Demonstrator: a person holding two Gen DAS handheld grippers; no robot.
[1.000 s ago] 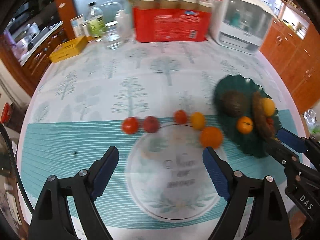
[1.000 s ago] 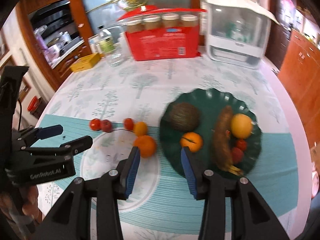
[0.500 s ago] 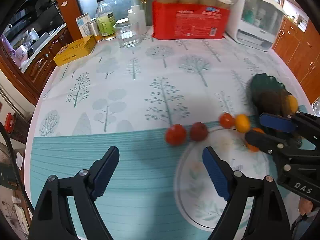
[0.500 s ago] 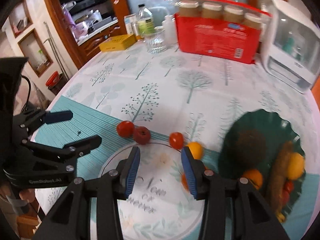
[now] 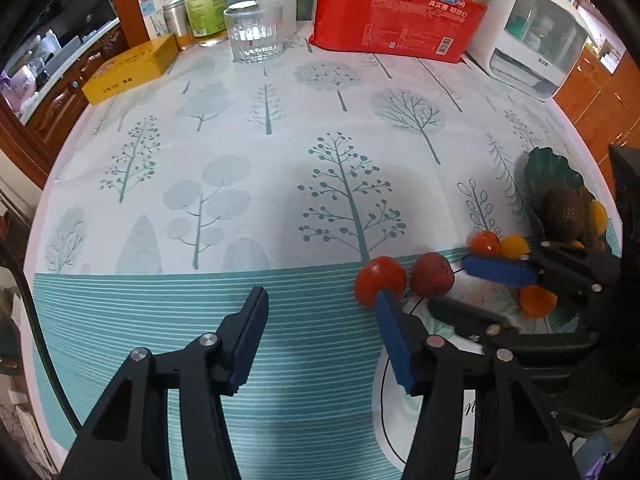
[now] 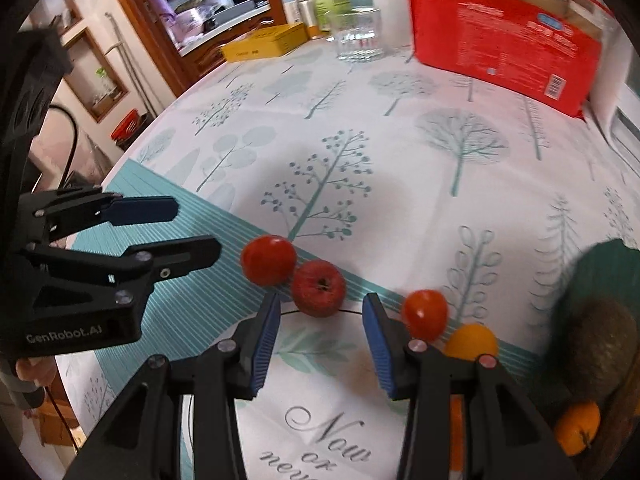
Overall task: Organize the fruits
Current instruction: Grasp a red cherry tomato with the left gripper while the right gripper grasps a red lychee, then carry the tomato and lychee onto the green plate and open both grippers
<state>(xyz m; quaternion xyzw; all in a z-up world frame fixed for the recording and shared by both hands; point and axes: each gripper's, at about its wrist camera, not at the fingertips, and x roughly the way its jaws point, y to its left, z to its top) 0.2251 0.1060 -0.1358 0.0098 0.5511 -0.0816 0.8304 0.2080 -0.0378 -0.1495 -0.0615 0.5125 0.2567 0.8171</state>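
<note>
Just ahead of right gripper [image 6: 318, 338], jaws apart: small red apple [image 6: 319, 288] looks light, firm, rolls easily; grab across widest middle; left gripper [image 5: 320, 336] also apart.

On my feeds both tools look the same: the left gripper [image 5: 320, 308] and the right gripper [image 6: 318, 314] are matte black angular frames with triangular cut-outs, silver round screw heads at the joints, and ribbed blue pads [image 6: 264, 344] lining the inner faces of the fingers. The left one carries white "GenRobot.AI" lettering on its side block (I can read it only from the right wrist camera), and a black cable loops up behind its dark housing. A little bare skin of the hand [image 6: 30, 370] shows under that block.
</note>
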